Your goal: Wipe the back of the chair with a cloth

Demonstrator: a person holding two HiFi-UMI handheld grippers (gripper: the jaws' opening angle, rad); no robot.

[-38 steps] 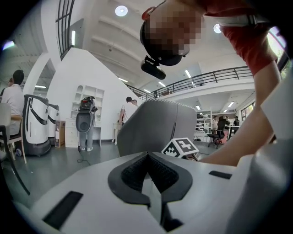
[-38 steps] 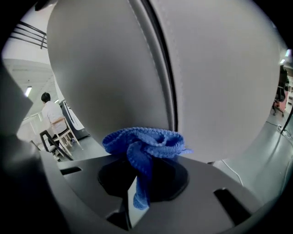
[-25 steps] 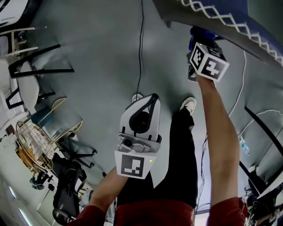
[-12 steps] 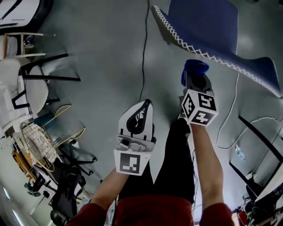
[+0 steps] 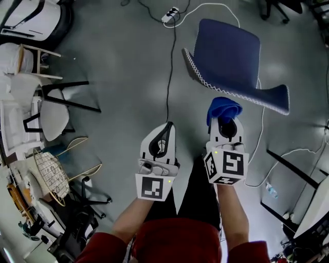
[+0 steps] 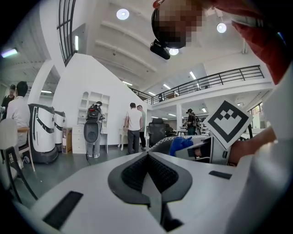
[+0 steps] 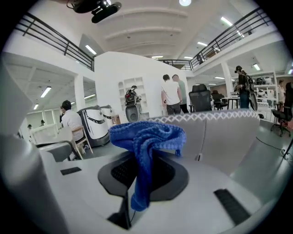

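Since a second ago the right gripper [image 5: 224, 119] has come down from the chair's edge and drawn back toward us, so that it now sits beside the left gripper [image 5: 166, 127], both held low over the grey floor [image 5: 118, 61]. The dark blue shell chair [image 5: 231, 54] now shows whole in the head view. Only from the head view do we get the layout: the chair lies ahead of the right gripper, with a black cable [image 5: 167, 67] running up the floor to a white power strip [image 5: 171, 14]. The right gripper view alone shows the grip. The jaws are pinched on the lower end of the blue knitted cloth [image 7: 145, 139], which rises as a narrow strip from between them and flops into a loose bunch past the tips. Its long axis runs along the jaws, and the bunch points at the chair's grey back [image 7: 219, 132]. The white zigzag stitching on the chair's rim runs nearly level across the right gripper view, but slants down to the right in the head view. The bunch sits just beside that rim, and we cannot tell whether they touch. The left gripper view shows the left gripper's own jaws pressed together with nothing between them, and, off to the right, the cloth [image 6: 182, 145] in front of the chair's rim. Both gripper views also show people [image 6: 134, 127] standing far behind.
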